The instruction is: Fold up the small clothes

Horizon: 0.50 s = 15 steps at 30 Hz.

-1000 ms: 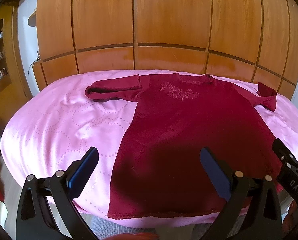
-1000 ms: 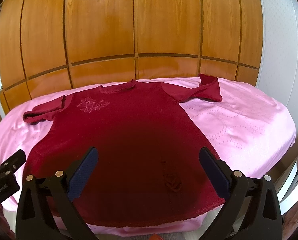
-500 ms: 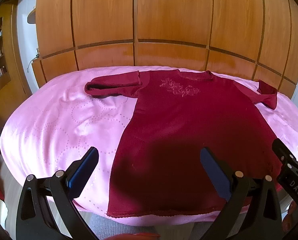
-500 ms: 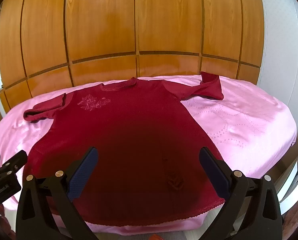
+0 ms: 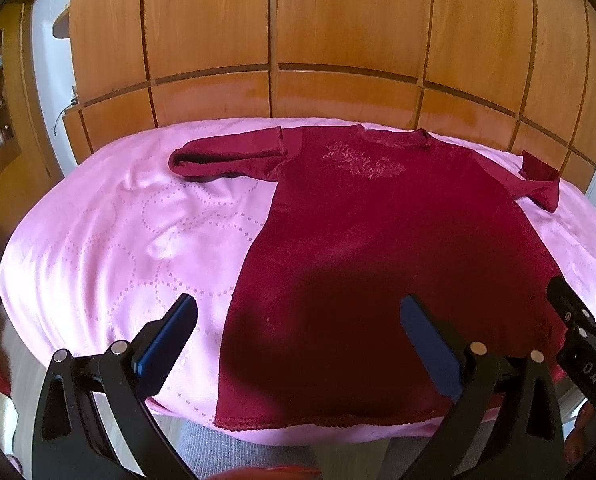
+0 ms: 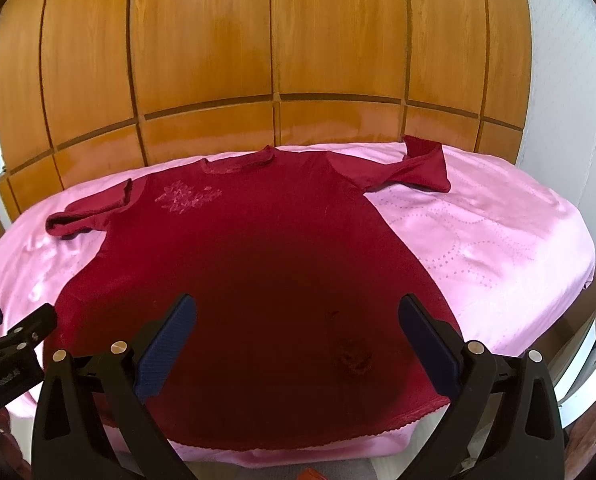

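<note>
Left tool (image 5: 298,322) hovers with its blue pads spread wide and nothing between them, poised above the near hem on the garment's left side. Right tool (image 6: 297,320) mirrors it — jaws fully apart, gripping nothing, hanging over the lower right part of the cloth. Each tool shows at the edge of the other's view, so the two sit side by side at the near edge of the bed, one per hem corner by the look of it.

Below them lies the dark red top (image 5: 378,264), spread flat and face-up on the pink bedspread (image 5: 110,248), neckline toward the far side and hem toward the person. That layout seems deliberate: smoothed out, embroidered motif (image 5: 364,162) up, so that the fold lines can be read straight off the seams.

The sleeves aren't tidy yet — the left sleeve (image 5: 226,158) stretches sideways with a slight curl, and the right sleeve (image 6: 414,164) has its cuff kinked upward. A small puckered patch (image 6: 352,358) sits near the hem between the right tool's pads.

Behind the bed stands a wooden panelled wardrobe (image 6: 274,40). No fold made yet, I'd judge; the open jaws suggest a pinch is coming.
</note>
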Each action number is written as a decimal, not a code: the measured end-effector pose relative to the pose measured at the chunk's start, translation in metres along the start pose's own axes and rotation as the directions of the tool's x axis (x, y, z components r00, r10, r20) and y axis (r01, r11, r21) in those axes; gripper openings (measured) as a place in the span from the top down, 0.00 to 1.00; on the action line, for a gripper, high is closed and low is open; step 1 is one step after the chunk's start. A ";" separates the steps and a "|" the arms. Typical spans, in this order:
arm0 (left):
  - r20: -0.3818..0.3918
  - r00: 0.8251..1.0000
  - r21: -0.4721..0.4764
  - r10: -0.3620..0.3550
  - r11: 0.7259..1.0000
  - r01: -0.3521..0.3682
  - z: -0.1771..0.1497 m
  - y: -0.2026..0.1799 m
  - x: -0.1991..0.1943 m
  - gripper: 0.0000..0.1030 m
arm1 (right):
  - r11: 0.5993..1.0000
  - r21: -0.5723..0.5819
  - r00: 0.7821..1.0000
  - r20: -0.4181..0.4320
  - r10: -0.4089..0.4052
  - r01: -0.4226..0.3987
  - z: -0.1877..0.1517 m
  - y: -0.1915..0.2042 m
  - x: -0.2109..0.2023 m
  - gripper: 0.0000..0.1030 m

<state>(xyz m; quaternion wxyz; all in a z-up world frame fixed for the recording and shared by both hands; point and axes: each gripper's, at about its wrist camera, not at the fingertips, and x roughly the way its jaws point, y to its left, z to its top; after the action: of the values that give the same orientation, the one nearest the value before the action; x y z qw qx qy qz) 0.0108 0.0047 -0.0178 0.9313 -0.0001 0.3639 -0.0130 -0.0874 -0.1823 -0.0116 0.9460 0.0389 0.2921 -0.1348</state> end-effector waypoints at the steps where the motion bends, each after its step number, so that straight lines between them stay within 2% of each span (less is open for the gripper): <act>1: -0.002 1.000 -0.002 0.000 1.000 0.000 0.000 0.000 0.000 0.02 | 1.000 -0.003 1.000 0.000 0.001 -0.001 0.000 0.001 0.000 0.03; 9: -0.018 1.000 0.005 0.011 1.000 -0.011 -0.001 0.000 0.004 0.02 | 1.000 -0.007 1.000 0.001 -0.006 0.006 0.002 0.001 0.001 0.03; 15: -0.057 0.998 0.020 0.035 0.999 -0.033 -0.002 0.000 0.013 0.02 | 1.000 -0.004 1.000 0.001 -0.008 0.008 0.002 0.000 0.002 0.03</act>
<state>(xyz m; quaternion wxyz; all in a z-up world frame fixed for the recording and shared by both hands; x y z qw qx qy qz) 0.0191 0.0046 -0.0280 0.9205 0.0155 0.3905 -0.0006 -0.0849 -0.1832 -0.0108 0.9457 0.0358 0.2922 -0.1380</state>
